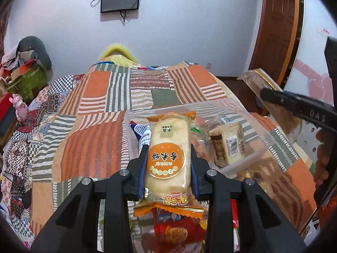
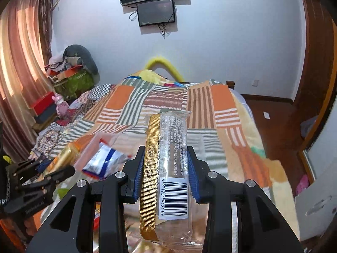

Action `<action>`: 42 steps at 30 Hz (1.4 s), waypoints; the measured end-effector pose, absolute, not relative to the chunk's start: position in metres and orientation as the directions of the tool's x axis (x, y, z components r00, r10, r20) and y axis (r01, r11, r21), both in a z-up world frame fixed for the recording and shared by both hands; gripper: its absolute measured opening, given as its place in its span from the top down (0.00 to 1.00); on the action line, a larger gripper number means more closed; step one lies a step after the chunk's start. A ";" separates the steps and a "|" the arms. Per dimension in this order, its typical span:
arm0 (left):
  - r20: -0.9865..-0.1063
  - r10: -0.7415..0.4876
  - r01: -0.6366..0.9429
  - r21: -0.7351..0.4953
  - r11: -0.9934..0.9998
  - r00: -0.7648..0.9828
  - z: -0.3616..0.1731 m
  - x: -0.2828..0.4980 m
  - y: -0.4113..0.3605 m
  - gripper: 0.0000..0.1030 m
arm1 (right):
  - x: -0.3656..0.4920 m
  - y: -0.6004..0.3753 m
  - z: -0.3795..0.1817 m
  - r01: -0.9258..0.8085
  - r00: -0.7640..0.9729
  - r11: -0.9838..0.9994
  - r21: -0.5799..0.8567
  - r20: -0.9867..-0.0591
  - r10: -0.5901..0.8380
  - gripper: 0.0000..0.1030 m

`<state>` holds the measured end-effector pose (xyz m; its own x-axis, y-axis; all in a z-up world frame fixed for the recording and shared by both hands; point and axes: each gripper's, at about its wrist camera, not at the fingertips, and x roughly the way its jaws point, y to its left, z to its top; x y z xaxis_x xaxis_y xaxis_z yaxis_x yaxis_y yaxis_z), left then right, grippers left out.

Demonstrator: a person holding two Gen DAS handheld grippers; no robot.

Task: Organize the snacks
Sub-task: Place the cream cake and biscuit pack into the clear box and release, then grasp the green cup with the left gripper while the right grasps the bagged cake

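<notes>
My left gripper (image 1: 168,158) is shut on an orange-wrapped rice cracker pack (image 1: 167,154) and holds it above a clear plastic box (image 1: 238,105) on the bed. The box holds a wrapped cake slice (image 1: 228,144) and a blue-and-white packet (image 1: 143,135). My right gripper (image 2: 166,164) is shut on a clear-wrapped cake bar with a gold band and a barcode (image 2: 166,168), held up over the bed. The right gripper and its bar also show at the right edge of the left wrist view (image 1: 280,99). The left gripper shows at the lower left of the right wrist view (image 2: 40,179).
A patchwork blanket (image 1: 94,126) covers the bed. More snack packs lie under the left gripper, among them a red-orange one (image 1: 179,234). A cluttered pile with a green bag (image 2: 73,82) stands at the left. Wooden floor (image 2: 273,116) and a door (image 1: 276,25) lie to the right.
</notes>
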<state>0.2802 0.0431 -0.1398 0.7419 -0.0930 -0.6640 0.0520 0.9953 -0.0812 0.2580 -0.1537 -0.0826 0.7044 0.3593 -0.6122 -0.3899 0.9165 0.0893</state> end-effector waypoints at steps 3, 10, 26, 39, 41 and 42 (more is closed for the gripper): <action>-0.682 -0.107 0.058 -0.095 0.994 0.724 -0.147 0.294 0.042 0.67 | 0.268 -0.153 -0.088 -0.387 0.697 0.919 0.076 -0.628 0.346 0.67; -0.711 -0.114 0.066 -0.096 0.993 0.694 -0.159 0.317 0.037 0.67 | 0.286 -0.149 -0.114 -0.401 0.657 0.915 0.035 -0.685 0.314 0.67; -0.693 -0.102 0.057 -0.087 0.995 0.714 -0.139 0.290 0.049 0.51 | 0.264 -0.176 -0.097 -0.410 0.651 0.910 0.059 -0.680 0.338 0.60; -0.742 -0.002 -0.052 -0.050 0.997 0.671 -0.156 0.241 0.117 0.45 | 0.217 -0.183 -0.115 -0.403 0.618 0.910 0.102 -0.703 0.352 0.42; -0.762 0.005 -0.063 -0.047 0.997 0.648 -0.168 0.237 0.123 0.45 | 0.214 -0.184 -0.122 -0.396 0.602 0.911 0.120 -0.715 0.356 0.41; -0.768 0.003 -0.065 -0.050 0.997 0.640 -0.173 0.235 0.125 0.45 | 0.212 -0.184 -0.127 -0.390 0.593 0.912 0.128 -0.723 0.355 0.41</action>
